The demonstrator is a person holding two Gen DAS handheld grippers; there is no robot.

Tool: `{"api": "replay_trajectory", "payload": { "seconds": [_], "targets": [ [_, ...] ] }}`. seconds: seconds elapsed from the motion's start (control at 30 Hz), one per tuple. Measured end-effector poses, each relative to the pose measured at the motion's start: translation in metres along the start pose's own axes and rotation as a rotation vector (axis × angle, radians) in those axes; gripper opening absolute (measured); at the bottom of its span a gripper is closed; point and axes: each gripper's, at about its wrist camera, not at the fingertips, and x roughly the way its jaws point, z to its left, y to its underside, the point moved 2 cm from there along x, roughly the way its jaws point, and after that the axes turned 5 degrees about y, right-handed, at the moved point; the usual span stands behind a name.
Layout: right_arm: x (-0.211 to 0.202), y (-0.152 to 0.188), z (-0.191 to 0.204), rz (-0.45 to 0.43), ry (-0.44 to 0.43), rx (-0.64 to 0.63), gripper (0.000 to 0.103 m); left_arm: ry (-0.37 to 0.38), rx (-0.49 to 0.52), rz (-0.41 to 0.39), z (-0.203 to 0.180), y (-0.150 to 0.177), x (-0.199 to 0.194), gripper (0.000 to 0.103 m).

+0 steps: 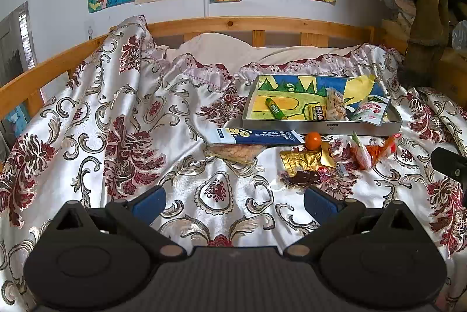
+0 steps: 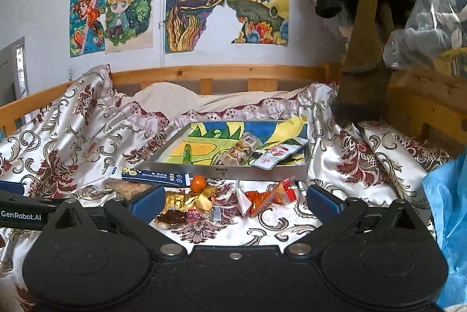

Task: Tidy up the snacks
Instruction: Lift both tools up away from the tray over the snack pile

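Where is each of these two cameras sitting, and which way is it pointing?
Left wrist view: sits on the left gripper, facing across the bedspread to the tray ahead-right; its own open blue-padded fingers show, and the other gripper's tip at the right edge.
Right wrist view: sits on the right gripper, lower and nearer the loose snacks; its open fingers show, plus the left gripper at the left edge.
Shared: tray, orange, blue box, wall drawings.

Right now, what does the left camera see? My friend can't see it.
An open left gripper hovers over a flowery bedspread. Ahead, a metal tray holds some snacks, with a blue box, a small orange and loose wrappers in front.
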Motion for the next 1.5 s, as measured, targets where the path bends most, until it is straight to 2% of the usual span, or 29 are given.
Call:
{"api": "replay_trajectory", "payload": {
  "seconds": [0.87,1.13,1.5],
  "targets": [
    [0.011,0.004,0.006,0.055,0.001,-0.036,0.102,0.000,-0.040,0.050,0.004,-0.001,0.008,0.103],
    [0.018,0.003,0.008,0.089,-0.008,-0.041,0.102,-0.002,-0.080,0.081,0.012,-0.008,0.018,0.102],
    [0.041,-0.005,0.008,0.134,-0.032,-0.020,0.102,0.002,-0.058,0.070,0.012,-0.021,0.043,0.103]
  ]
}}
